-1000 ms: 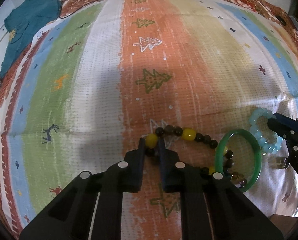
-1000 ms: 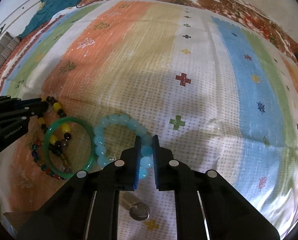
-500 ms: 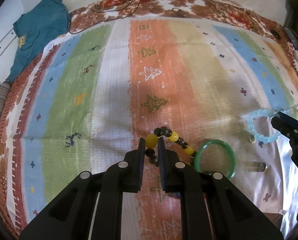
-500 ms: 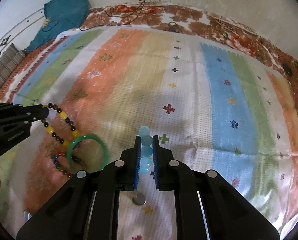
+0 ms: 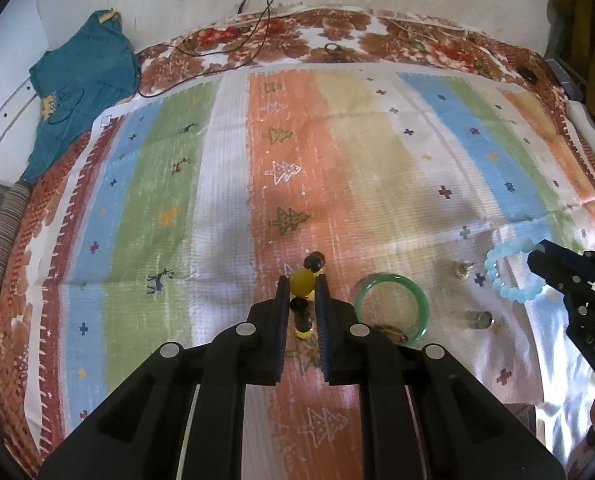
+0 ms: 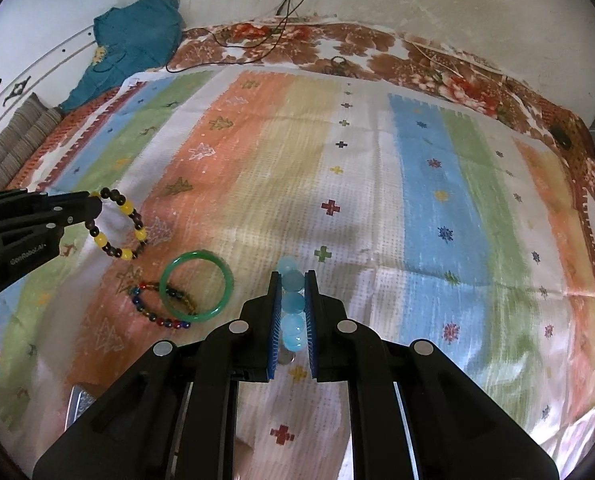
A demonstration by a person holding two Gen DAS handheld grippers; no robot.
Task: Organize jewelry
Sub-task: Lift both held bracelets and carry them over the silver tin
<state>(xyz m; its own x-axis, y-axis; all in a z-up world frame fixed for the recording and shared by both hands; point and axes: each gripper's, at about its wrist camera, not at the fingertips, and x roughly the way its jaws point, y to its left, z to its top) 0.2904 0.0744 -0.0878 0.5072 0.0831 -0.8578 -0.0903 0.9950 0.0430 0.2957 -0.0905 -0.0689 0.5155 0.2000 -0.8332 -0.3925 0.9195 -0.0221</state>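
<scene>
Left wrist view shows the left claw closed on the yellow-and-dark bead bracelet, lifted above the striped blanket. The right claw is closed on the pale blue bead bracelet, also lifted. Both should be carried slowly, so the hanging loops do not catch the green bangle lying below.

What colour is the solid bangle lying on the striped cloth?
Green; the bangle shows best in the right wrist view.
</scene>
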